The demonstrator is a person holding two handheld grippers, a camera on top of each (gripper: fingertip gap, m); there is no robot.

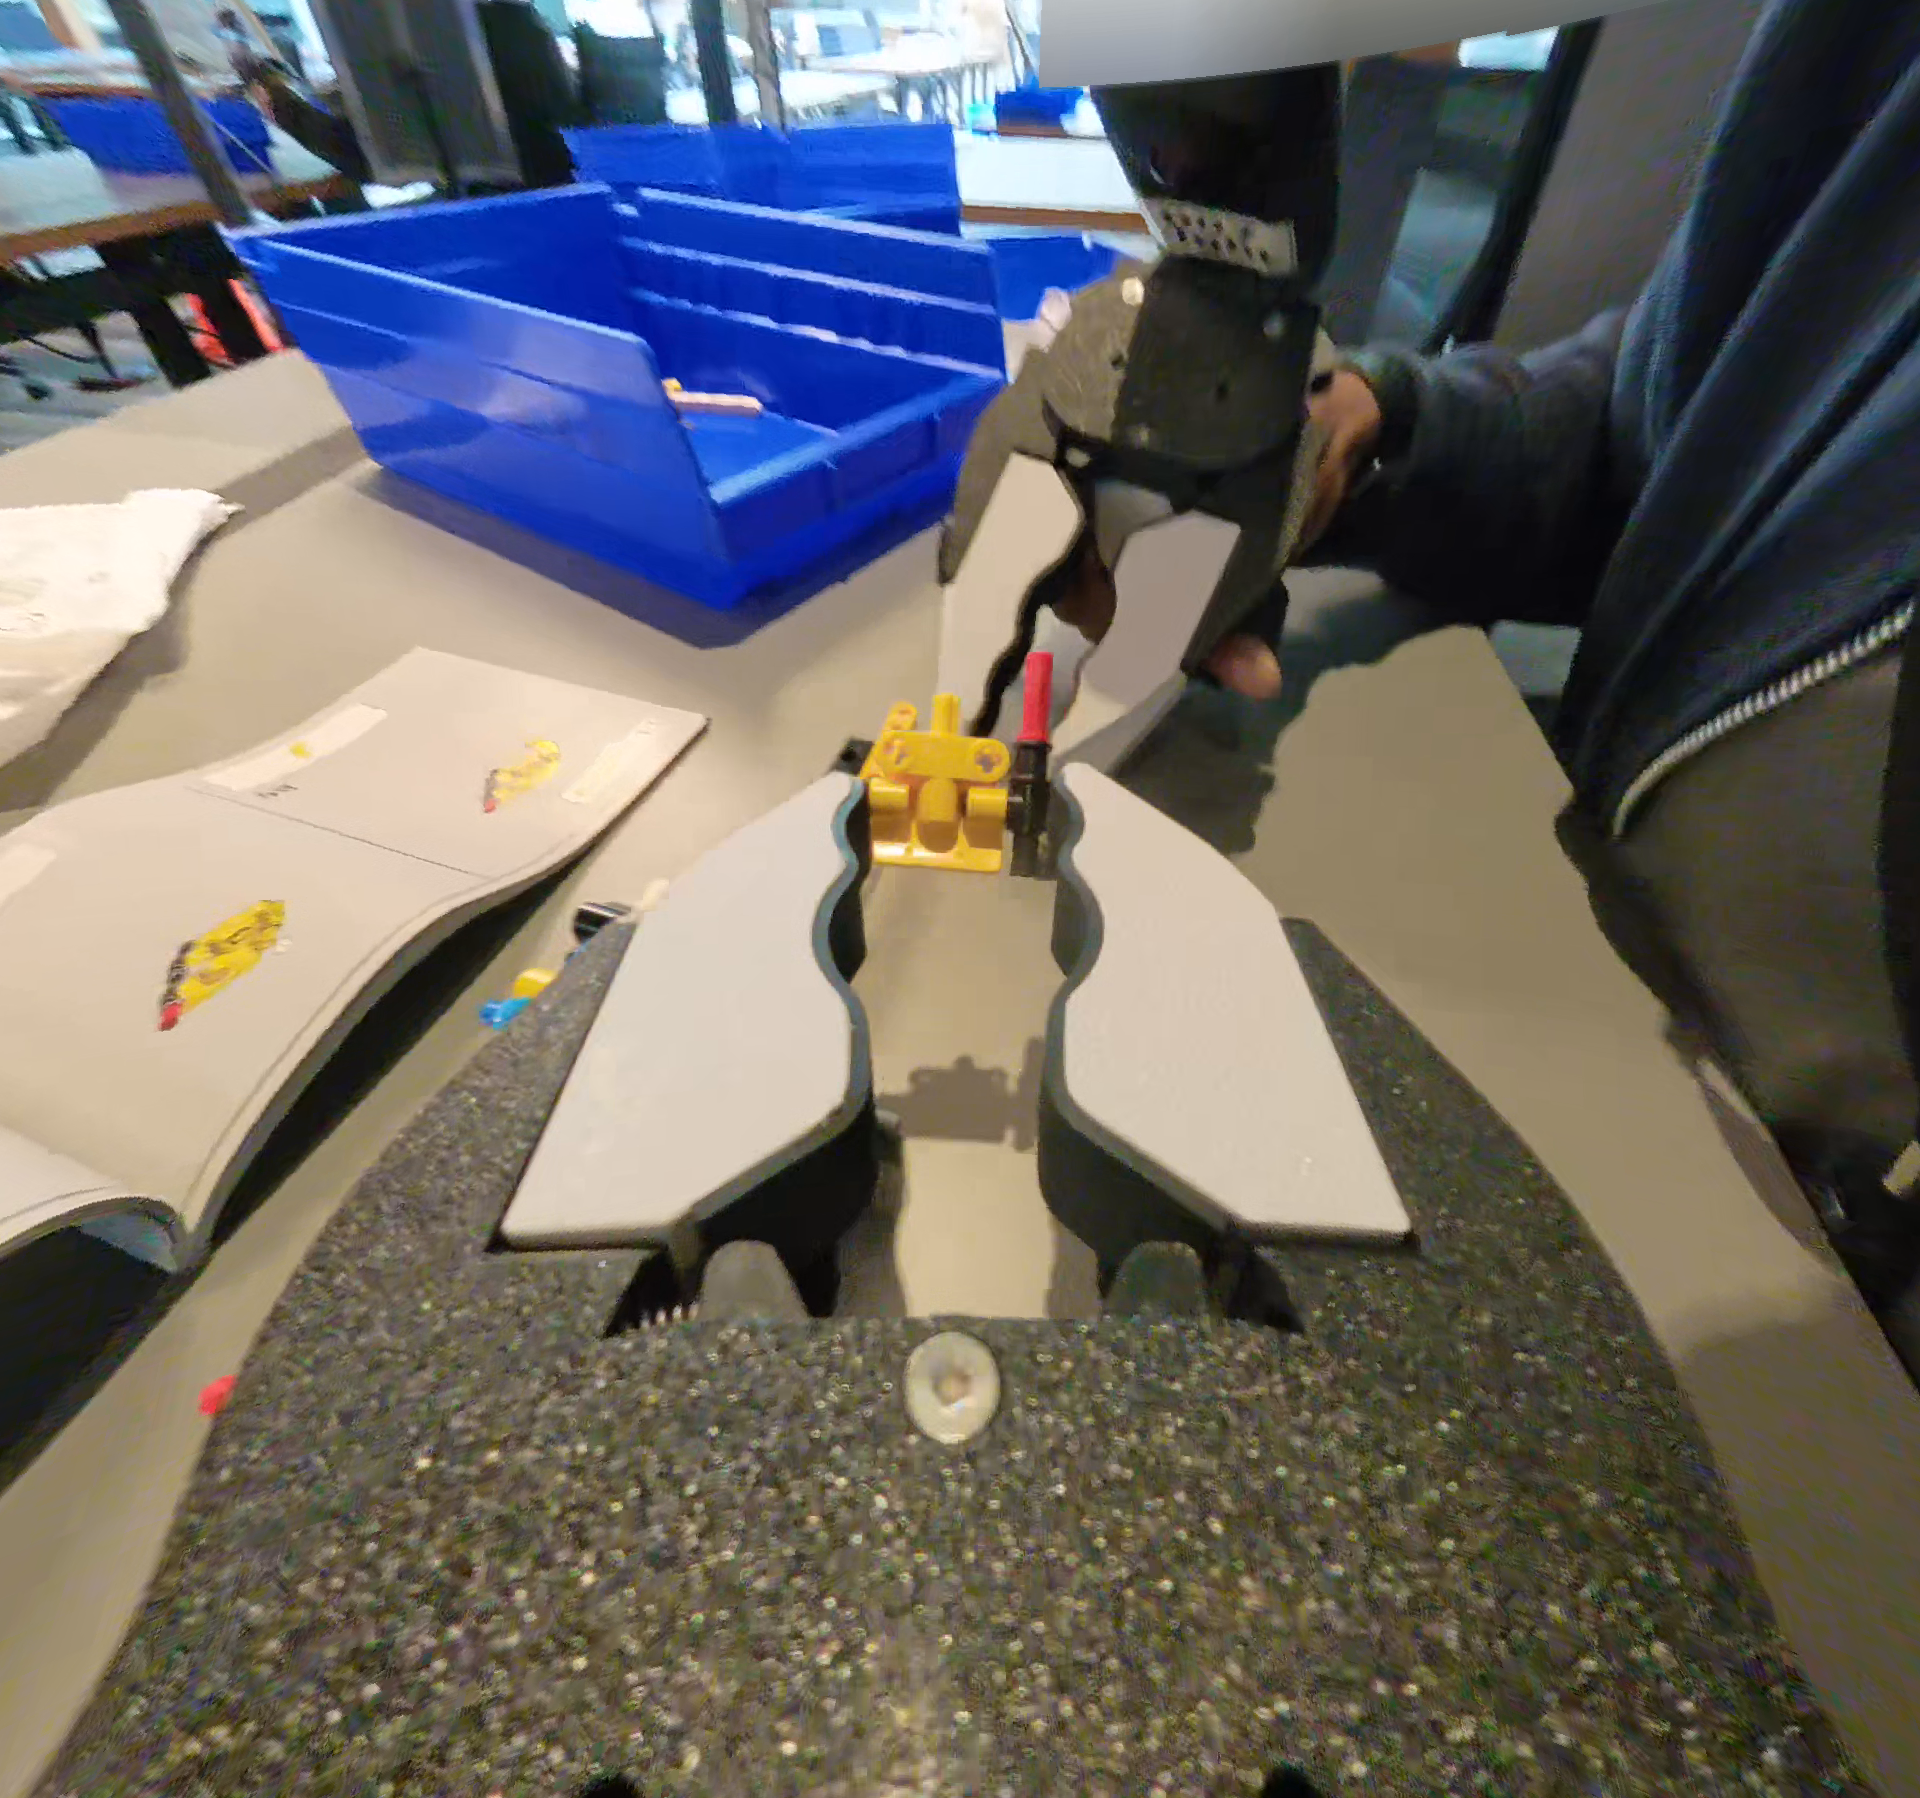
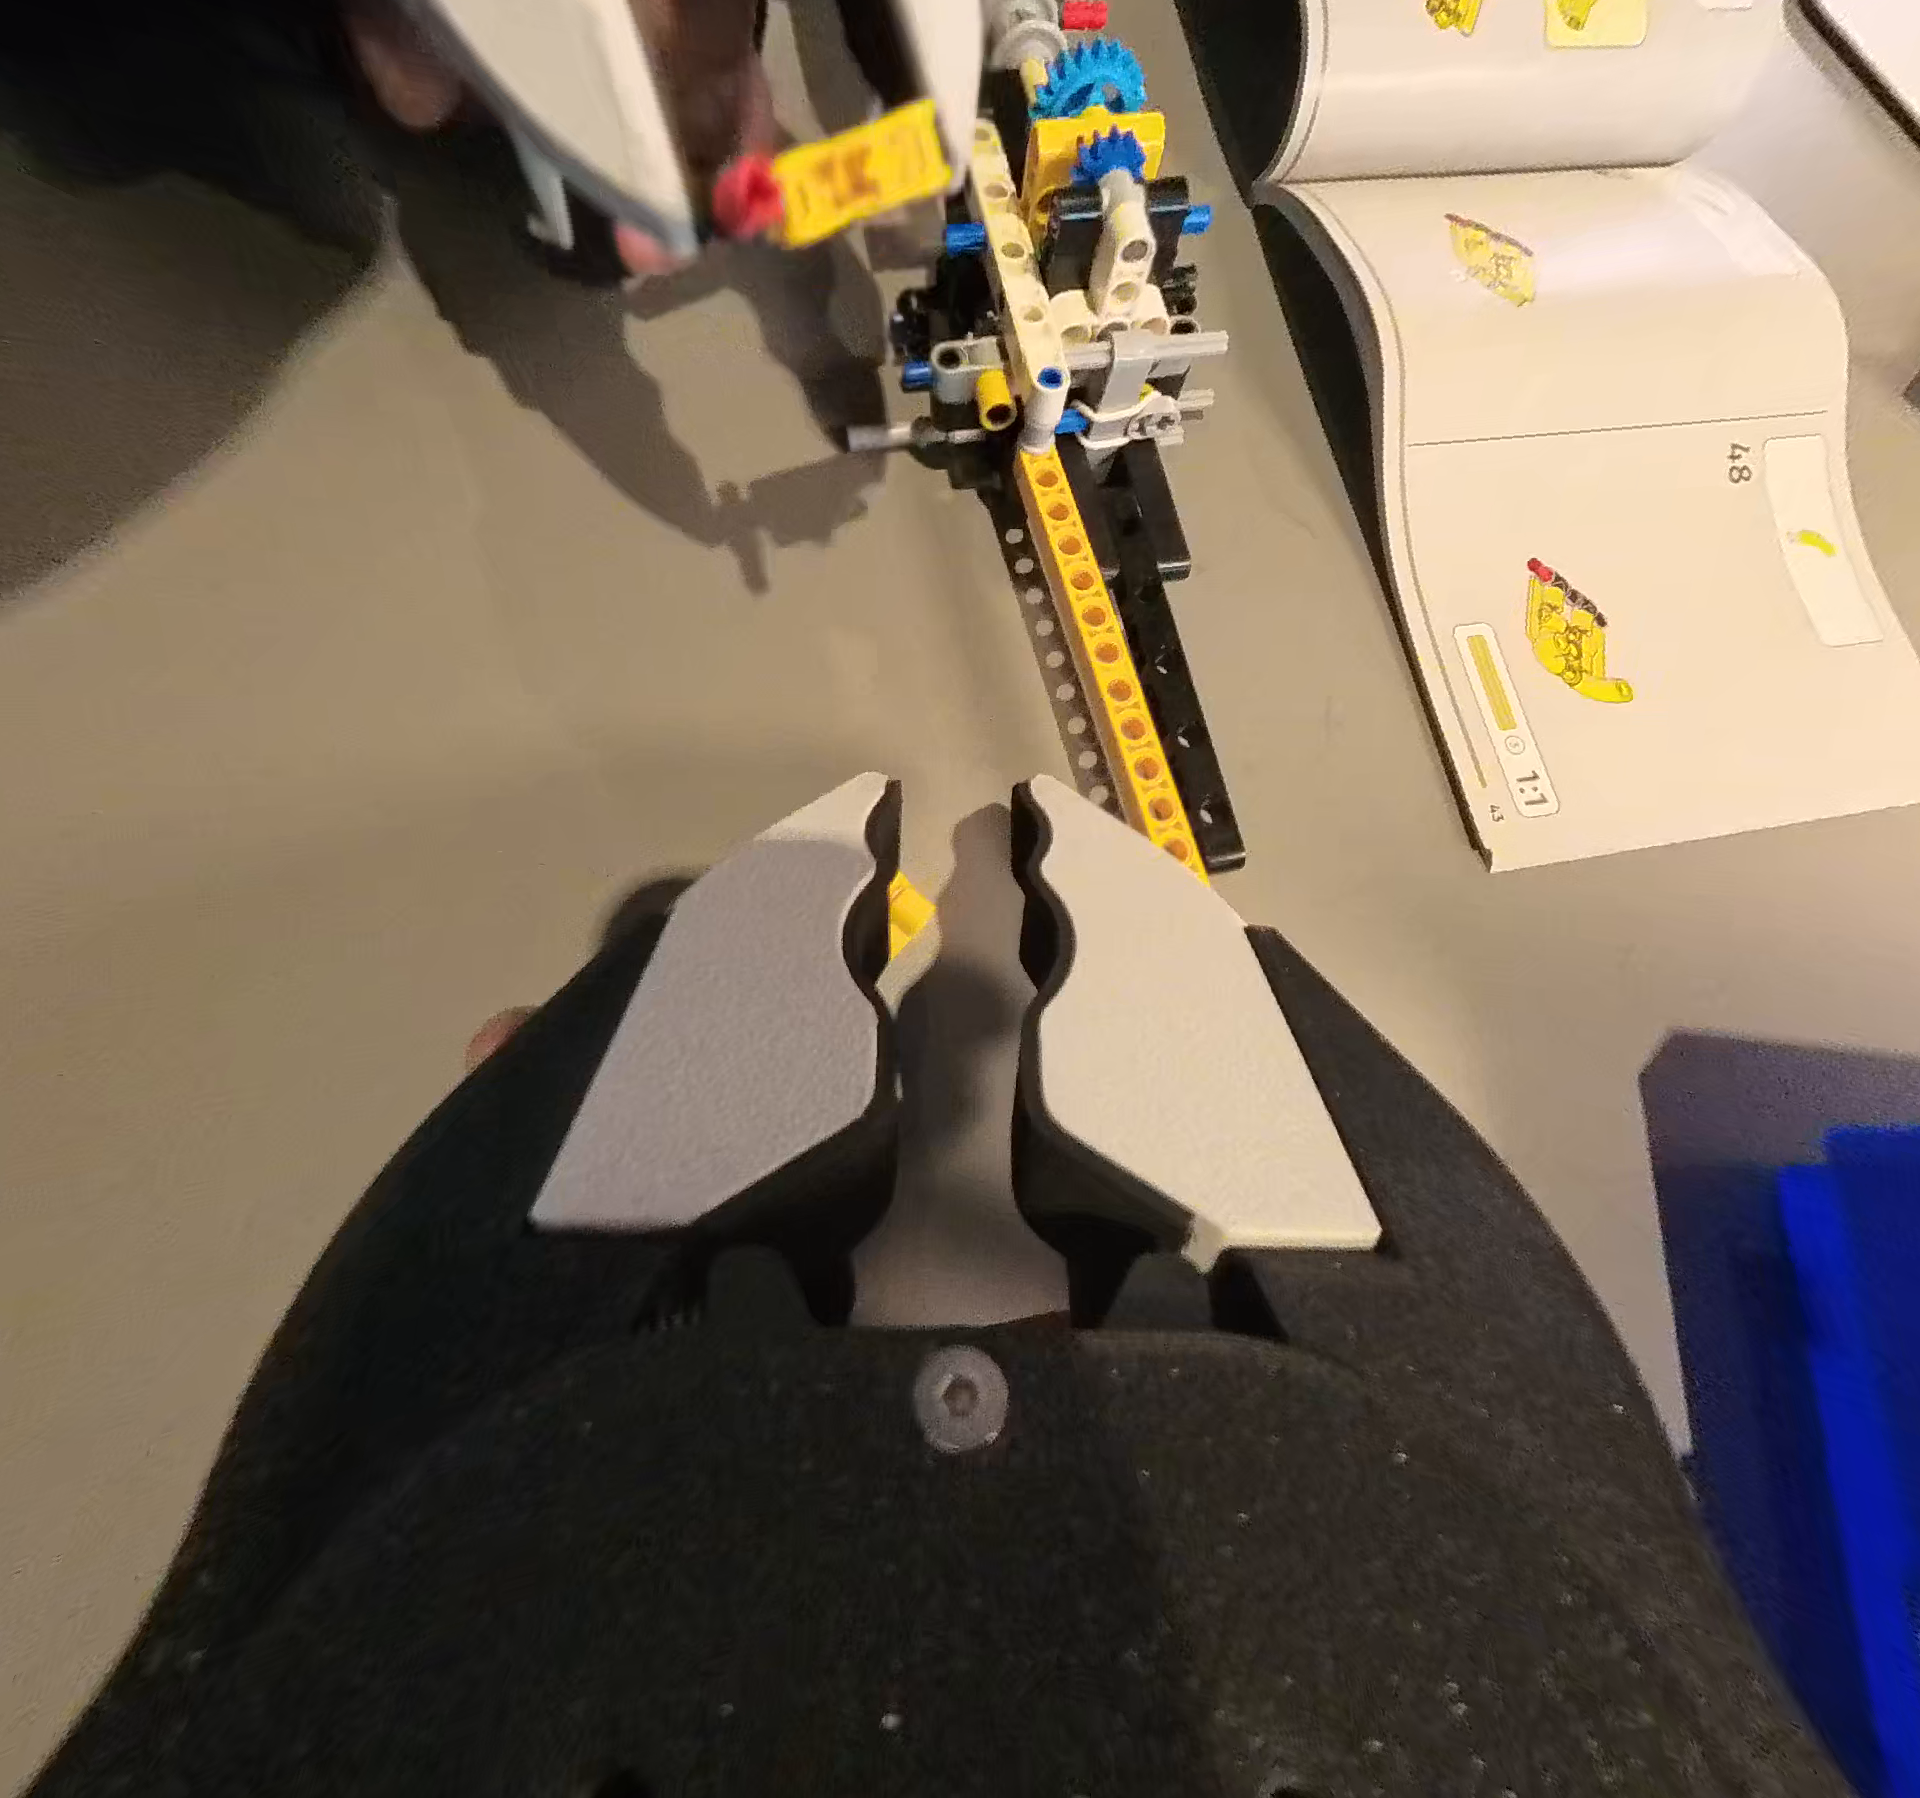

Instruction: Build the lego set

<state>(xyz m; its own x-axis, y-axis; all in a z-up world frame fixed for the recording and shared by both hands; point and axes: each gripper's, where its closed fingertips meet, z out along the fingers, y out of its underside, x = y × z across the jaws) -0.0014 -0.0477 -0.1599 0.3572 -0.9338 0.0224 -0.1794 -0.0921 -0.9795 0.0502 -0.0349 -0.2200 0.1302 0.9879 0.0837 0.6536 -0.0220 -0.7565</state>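
Left gripper [image 1: 956, 803] jaws clamping yellow subassembly [image 1: 935, 798]; right gripper [image 2: 951, 803] jaws ajar, empty; chassis [image 2: 1081, 398] right-view only.

A blue plastic bin [image 1: 582, 398] sat on the grey counter [image 1: 343, 595], a small tan piece [image 1: 717, 401] lying inside it. More blue bins [image 1: 790, 159] stood behind. A white cloth [image 1: 83, 574] lay at the counter's left edge. Dark desks [image 1: 114, 221] filled the blurred room beyond.
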